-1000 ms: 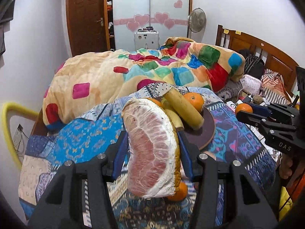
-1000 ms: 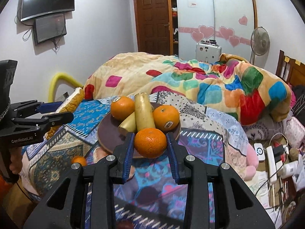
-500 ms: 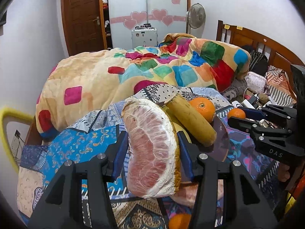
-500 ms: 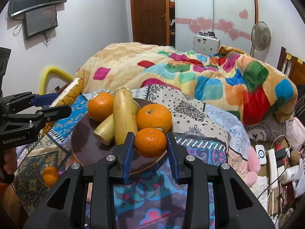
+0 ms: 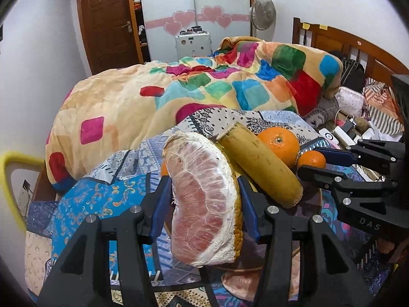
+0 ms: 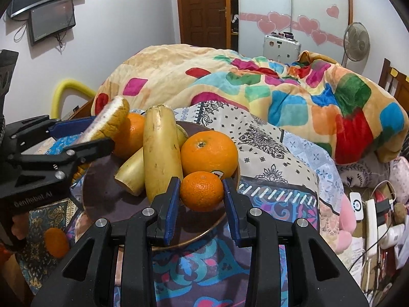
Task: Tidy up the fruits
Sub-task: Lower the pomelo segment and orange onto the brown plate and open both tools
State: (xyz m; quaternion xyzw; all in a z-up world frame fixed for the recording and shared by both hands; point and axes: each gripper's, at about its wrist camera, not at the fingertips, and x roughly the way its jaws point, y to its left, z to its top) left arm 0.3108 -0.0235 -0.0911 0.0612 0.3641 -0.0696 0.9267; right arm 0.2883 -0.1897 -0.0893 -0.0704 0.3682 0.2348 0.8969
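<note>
- The left gripper (image 5: 204, 204) pinches a pomelo wedge (image 5: 204, 199) between its blue pads, pink flesh toward the camera and yellow rind toward the right pad; the wedge stands upright and pokes well above the fingertips.
- The right gripper (image 6: 202, 194) has its jaws pressed onto a small mandarin (image 6: 202, 190), held over the near edge of the brown plate (image 6: 102, 192), at about 5 o'clock on it.
- The plate lies on the patterned bedspread (image 6: 268, 138) and already carries two pale yellow peeled stalks, probably sugarcane (image 6: 161, 153), a large orange (image 6: 209, 153) at roughly 2 o'clock and a second orange (image 6: 131, 138) at about 11 o'clock.
- Judgement: the step in hand is to set both fruits on the plate. The bare brown patch from 7 to 9 o'clock looks the best spot for the wedge; the mandarin fits the near rim at 5 o'clock.
- Lower the wedge rind-down or on its flat side before letting go, as it would likely topple if released upright.
- Ease the mandarin down until it rests in the plate's hollow, not on the rim, since a round fruit may roll off onto the soft bedding.
- Keep the two grippers apart over the plate; they approach from opposite sides and the long stalk lies between them.
- A loose mandarin (image 6: 56, 241) rests off the plate at 8 o'clock and remains to be collected.
</note>
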